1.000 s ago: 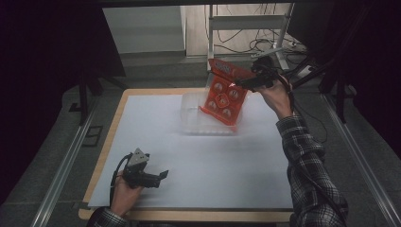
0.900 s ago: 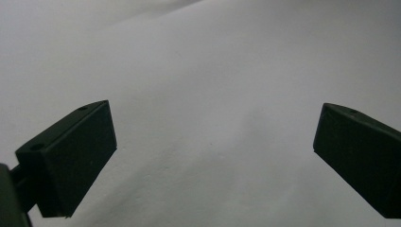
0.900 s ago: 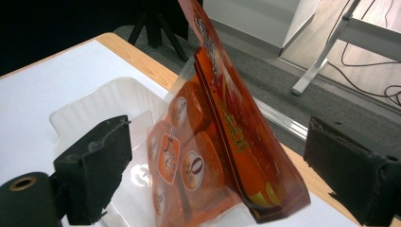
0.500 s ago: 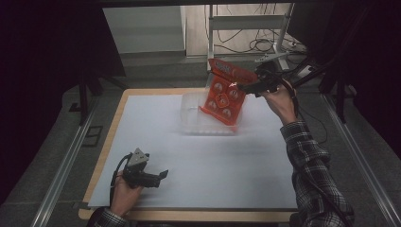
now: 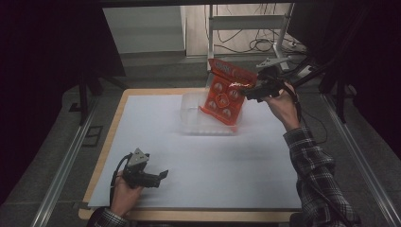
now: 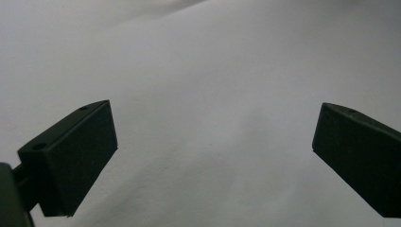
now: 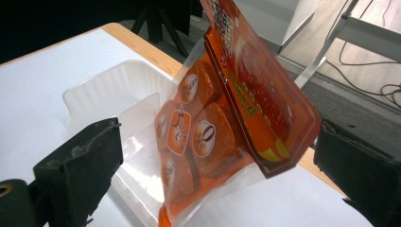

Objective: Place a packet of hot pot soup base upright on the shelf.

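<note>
An orange snack bag (image 5: 222, 97) with several round wrapped pieces inside stands tilted, its lower end in a clear plastic tray (image 5: 189, 118) at the far middle of the table. My right gripper (image 5: 250, 90) is at the bag's upper right edge. In the right gripper view its jaws stand wide apart around the bag (image 7: 227, 127), open (image 7: 217, 170), not pressing on it, with the tray (image 7: 108, 90) behind. My left gripper (image 5: 163, 175) rests near the front left of the table, open over bare white sheet (image 6: 213, 161).
A white sheet (image 5: 198, 161) covers the wooden table (image 5: 118, 118). A metal stand and cables (image 5: 265, 42) lie on the floor beyond the far edge. Metal rails (image 5: 61, 165) run along both sides of the table.
The right hand has shifted slightly at the bag's top edge; the bag stays tilted in the tray. The left gripper has not moved.
</note>
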A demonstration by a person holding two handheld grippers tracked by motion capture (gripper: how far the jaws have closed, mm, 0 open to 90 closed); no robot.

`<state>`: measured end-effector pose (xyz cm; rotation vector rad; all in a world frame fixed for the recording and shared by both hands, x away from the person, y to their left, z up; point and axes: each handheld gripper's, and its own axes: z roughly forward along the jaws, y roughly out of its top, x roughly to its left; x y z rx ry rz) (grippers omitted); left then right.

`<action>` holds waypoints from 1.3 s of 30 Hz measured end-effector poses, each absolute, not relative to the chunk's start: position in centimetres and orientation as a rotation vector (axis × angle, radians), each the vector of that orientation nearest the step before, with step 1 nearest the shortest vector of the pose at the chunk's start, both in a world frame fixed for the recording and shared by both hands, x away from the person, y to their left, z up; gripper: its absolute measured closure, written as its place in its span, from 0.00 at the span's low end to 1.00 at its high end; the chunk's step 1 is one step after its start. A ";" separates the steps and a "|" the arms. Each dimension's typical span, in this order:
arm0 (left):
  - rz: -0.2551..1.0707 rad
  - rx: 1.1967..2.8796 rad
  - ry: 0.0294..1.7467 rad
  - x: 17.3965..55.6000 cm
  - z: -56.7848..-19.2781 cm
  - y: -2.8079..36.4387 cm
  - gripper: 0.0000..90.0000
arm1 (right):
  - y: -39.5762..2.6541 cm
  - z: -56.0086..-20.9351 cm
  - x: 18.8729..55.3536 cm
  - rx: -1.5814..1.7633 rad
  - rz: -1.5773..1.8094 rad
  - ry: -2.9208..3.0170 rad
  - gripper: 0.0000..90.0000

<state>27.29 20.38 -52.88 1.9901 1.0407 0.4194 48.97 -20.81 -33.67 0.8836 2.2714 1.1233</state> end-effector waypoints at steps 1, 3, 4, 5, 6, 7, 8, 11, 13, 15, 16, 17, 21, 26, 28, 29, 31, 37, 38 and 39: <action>0.420 1.990 1.041 27.3 -52.9 20.4 0.01 | -20.9 -33.7 48.9 0.881 1.121 2.266 0.02; 0.419 1.991 1.041 27.3 -52.9 20.4 0.01 | -21.1 -33.8 48.7 0.888 1.124 2.267 0.02; 0.419 1.991 1.041 27.3 -52.9 20.4 0.01 | -21.2 -33.9 48.7 0.889 1.126 2.266 0.02; 0.420 1.992 1.041 27.3 -52.9 20.3 0.01 | -21.3 -34.0 48.5 0.888 1.124 2.266 0.02; 0.420 1.991 1.042 27.3 -52.9 20.3 0.01 | -21.4 -34.1 48.4 0.890 1.123 2.267 0.02; 0.420 1.992 1.042 27.3 -52.9 20.3 0.01 | -21.5 -34.2 48.2 0.890 1.128 2.267 0.02; 0.420 1.992 1.042 27.3 -52.9 20.3 0.01 | -21.5 -34.2 48.2 0.890 1.128 2.267 0.02; 0.419 1.993 1.041 27.3 -52.9 20.3 0.01 | -21.7 -34.3 47.6 0.885 1.134 2.270 0.02; 0.419 1.992 1.042 27.3 -52.9 20.3 0.01 | -21.7 -34.3 47.5 0.884 1.135 2.271 0.02; 0.419 1.993 1.041 27.3 -52.9 20.3 0.01 | -21.7 -34.4 47.2 0.886 1.139 2.274 0.02; 0.419 1.993 1.041 27.3 -52.9 20.3 0.01 | -21.8 -34.5 46.9 0.882 1.141 2.277 0.02; 0.418 1.992 1.040 27.3 -52.9 20.3 0.01 | -21.8 -34.6 46.7 0.878 1.144 2.279 0.02; 0.418 1.995 1.039 27.3 -52.9 20.2 0.01 | -21.8 -34.7 46.2 0.868 1.149 2.284 0.02; 0.418 1.999 1.038 27.3 -52.9 20.2 0.01 | -21.9 -34.8 45.5 0.866 1.160 2.290 0.01; 0.415 1.998 1.038 27.3 -52.9 20.2 0.01 | -22.0 -34.9 45.2 0.869 1.169 2.289 0.01; 0.415 1.999 1.038 27.3 -52.9 20.2 0.01 | -22.0 -34.9 45.0 0.871 1.173 2.284 0.00; 0.414 2.002 1.037 27.3 -52.9 20.2 0.01 | -22.0 -35.0 44.9 0.872 1.176 2.282 0.00; 0.414 2.002 1.036 27.3 -52.9 20.1 0.01 | -22.1 -35.3 44.1 0.870 1.181 2.286 0.00; 0.414 2.002 1.036 27.3 -52.9 20.1 0.01 | -22.1 -35.4 44.0 0.869 1.178 2.290 0.00; 0.414 2.003 1.036 27.3 -53.0 20.1 0.01 | -22.1 -35.5 43.9 0.868 1.177 2.291 0.00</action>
